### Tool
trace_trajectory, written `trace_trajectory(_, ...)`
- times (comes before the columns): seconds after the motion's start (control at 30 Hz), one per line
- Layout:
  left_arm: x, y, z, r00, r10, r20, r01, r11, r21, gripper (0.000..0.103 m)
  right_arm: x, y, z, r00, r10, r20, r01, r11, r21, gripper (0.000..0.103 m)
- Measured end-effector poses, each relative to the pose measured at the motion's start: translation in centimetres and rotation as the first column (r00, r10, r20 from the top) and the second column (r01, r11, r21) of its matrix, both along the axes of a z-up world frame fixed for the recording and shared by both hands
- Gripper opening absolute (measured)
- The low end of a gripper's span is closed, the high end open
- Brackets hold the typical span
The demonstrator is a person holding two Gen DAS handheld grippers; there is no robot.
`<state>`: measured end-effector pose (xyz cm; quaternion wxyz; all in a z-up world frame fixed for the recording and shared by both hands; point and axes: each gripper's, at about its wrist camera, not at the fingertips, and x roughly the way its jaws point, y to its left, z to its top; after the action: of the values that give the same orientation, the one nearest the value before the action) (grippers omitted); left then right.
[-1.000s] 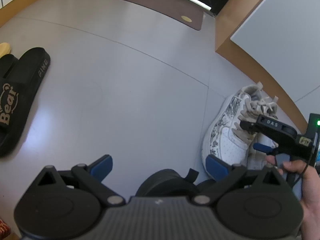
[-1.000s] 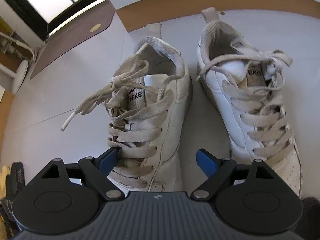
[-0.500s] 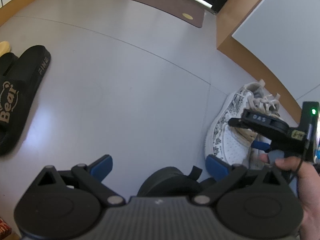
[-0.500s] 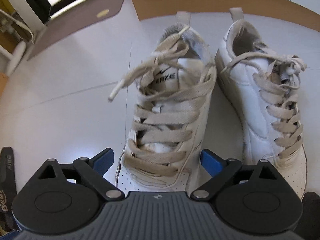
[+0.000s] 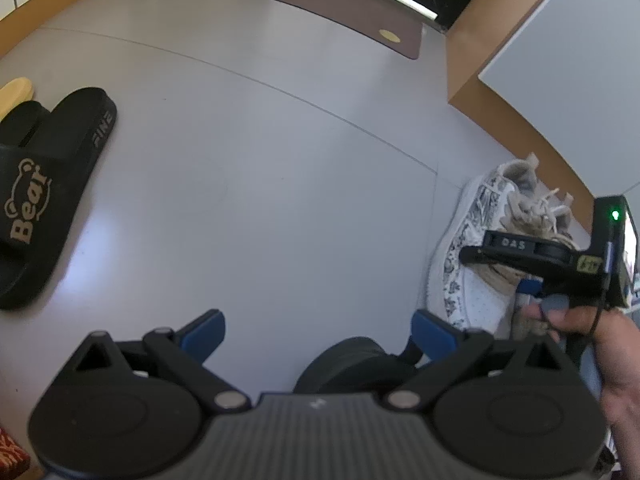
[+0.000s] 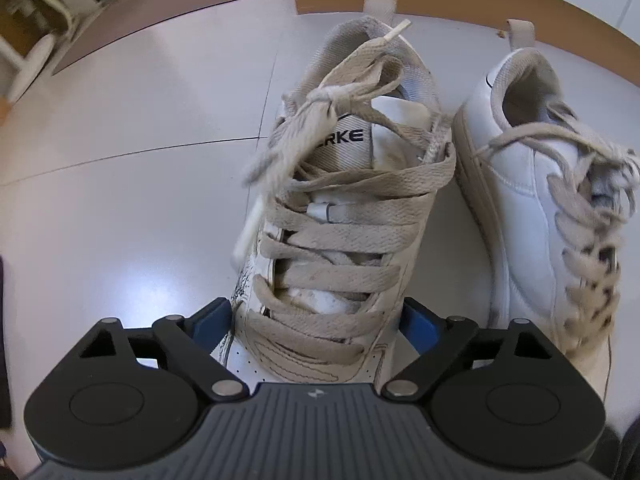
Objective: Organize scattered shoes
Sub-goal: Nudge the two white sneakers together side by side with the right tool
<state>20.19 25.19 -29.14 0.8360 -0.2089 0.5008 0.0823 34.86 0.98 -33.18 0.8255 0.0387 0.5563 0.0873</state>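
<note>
Two white lace-up sneakers stand side by side near a wooden base board. My right gripper (image 6: pixel 316 316) straddles the forefoot of the left sneaker (image 6: pixel 340 220); its jaws are closing and the blue pads touch both sides of the shoe. The right sneaker (image 6: pixel 532 184) sits just beside it, blurred. In the left wrist view a hand holds that gripper (image 5: pixel 520 276) over the patterned side of the same sneaker (image 5: pixel 476 280). My left gripper (image 5: pixel 316 322) hangs open over bare grey floor, holding nothing. A black "Bear" slide (image 5: pixel 48 184) lies far left.
A brown door mat (image 5: pixel 320 4) lies at the far end of the floor. A wooden-based cabinet (image 5: pixel 500 108) borders the sneakers. A yellow item (image 5: pixel 16 90) peeks out behind the slide. A dark rounded object (image 5: pixel 352 364) sits just under my left gripper.
My right gripper rolled and centred on the left sneaker, which now fills the gap between its pads. The sneaker shifted slightly right and its laces flopped. The left gripper stayed still.
</note>
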Motion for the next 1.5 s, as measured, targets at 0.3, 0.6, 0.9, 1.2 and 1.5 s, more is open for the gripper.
trace_trajectory(0.3, 0.3, -0.1, -0.1, 1.000, -0.004, 0.003, 0.004, 1.000, 0.001, 0.101, -0.3, -2.3, 0.1, 0.999, 0.047, 0.009, -0.046, 0.999, -0.016, 0.091)
trace_trajectory(0.6, 0.2, -0.8, 0.2, 1.000, -0.028, 0.011, 0.028, 1.000, -0.001, 0.101, -2.5, -4.5, 0.4, 0.992, 0.122, 0.031, -0.120, 0.992, -0.048, 0.089)
trace_trajectory(0.9, 0.1, 0.0, 0.1, 1.000, -0.015, 0.014, 0.015, 1.000, -0.010, 0.101, -4.0, -5.8, 0.7, 0.988, 0.148, 0.053, -0.145, 0.988, -0.061, 0.089)
trace_trajectory(1.2, 0.6, 0.0, 0.2, 1.000, -0.010, 0.016, 0.010, 1.000, 0.028, 0.101, -5.7, -7.4, 1.1, 0.996, 0.046, 0.070, -0.047, 0.999, 0.004, 0.094)
trace_trajectory(1.5, 0.6, -1.3, 0.5, 0.999, -0.030, 0.012, 0.029, 0.999, 0.017, 0.101, -7.6, -8.0, 4.9, 0.989, 0.031, 0.145, -0.041, 0.997, 0.064, 0.094)
